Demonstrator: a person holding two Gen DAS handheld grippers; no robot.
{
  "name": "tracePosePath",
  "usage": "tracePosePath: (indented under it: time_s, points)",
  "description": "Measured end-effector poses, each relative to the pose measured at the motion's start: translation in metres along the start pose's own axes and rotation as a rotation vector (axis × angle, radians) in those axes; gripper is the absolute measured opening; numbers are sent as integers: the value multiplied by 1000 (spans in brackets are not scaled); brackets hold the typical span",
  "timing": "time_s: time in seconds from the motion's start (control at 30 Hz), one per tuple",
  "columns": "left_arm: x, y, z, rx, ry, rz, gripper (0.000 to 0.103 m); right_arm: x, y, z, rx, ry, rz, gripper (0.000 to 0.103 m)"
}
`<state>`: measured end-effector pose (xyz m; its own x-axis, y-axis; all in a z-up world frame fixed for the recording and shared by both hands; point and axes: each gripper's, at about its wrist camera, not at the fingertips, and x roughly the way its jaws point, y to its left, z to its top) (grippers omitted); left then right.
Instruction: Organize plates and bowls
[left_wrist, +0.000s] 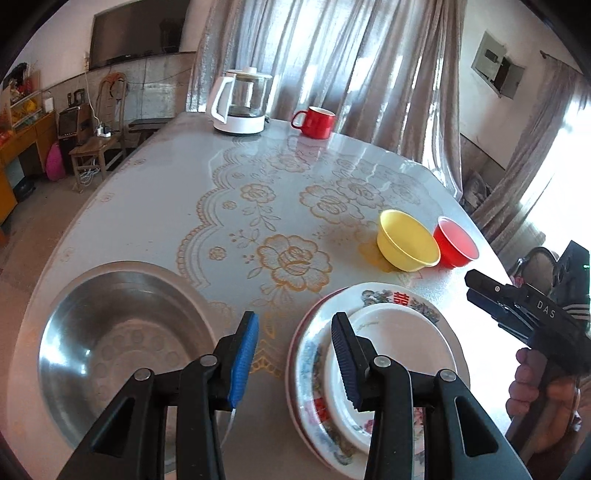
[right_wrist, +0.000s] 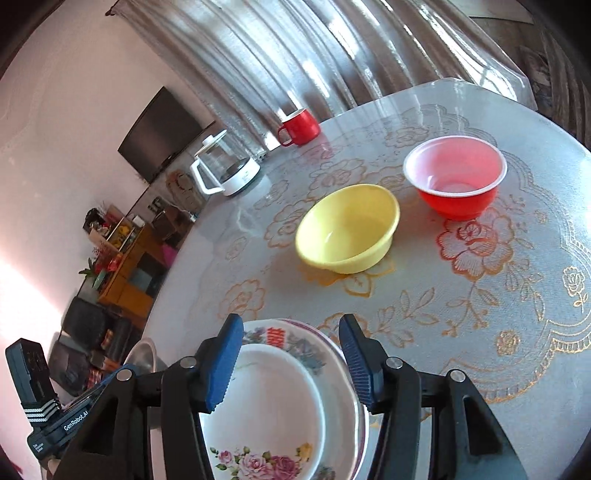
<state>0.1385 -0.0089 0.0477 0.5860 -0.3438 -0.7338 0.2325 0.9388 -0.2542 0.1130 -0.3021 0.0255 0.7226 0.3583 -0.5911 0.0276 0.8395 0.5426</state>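
Note:
A stack of flowered plates (left_wrist: 399, 332) lies at the table's near edge, a small white plate on top; it also shows in the right wrist view (right_wrist: 280, 402). A steel basin (left_wrist: 122, 343) sits to its left. A yellow bowl (left_wrist: 408, 240) and a red bowl (left_wrist: 456, 242) stand side by side farther back, also in the right wrist view, yellow bowl (right_wrist: 349, 229), red bowl (right_wrist: 456, 175). My left gripper (left_wrist: 295, 354) is open and empty, above the gap between basin and plates. My right gripper (right_wrist: 291, 365) is open and empty above the plate stack.
A glass kettle (left_wrist: 242, 101) and a red mug (left_wrist: 314, 122) stand at the table's far edge by the curtain. The flowered tablecloth (left_wrist: 258, 206) covers the round table. A chair and cabinets stand at the left of the room.

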Motion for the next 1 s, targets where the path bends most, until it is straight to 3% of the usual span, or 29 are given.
tracePosePath:
  time_s: [0.13, 0.37, 0.57, 0.87, 1.0]
  points:
    - [17, -18, 12, 19, -8, -9, 53, 3, -16, 13, 32, -29, -20, 54]
    - [54, -43, 38, 51, 3, 20, 53, 18, -40, 24, 51, -43, -58, 54]
    - [89, -53, 62, -16, 61, -54, 53, 35, -47, 35, 55, -27, -69, 54]
    - [130, -79, 84, -19, 97, -108, 51, 55, -56, 49, 44, -7, -91, 50]
    - [149, -90, 91, -5, 122, -114, 41, 61, -60, 53, 32, 5, -106, 38]
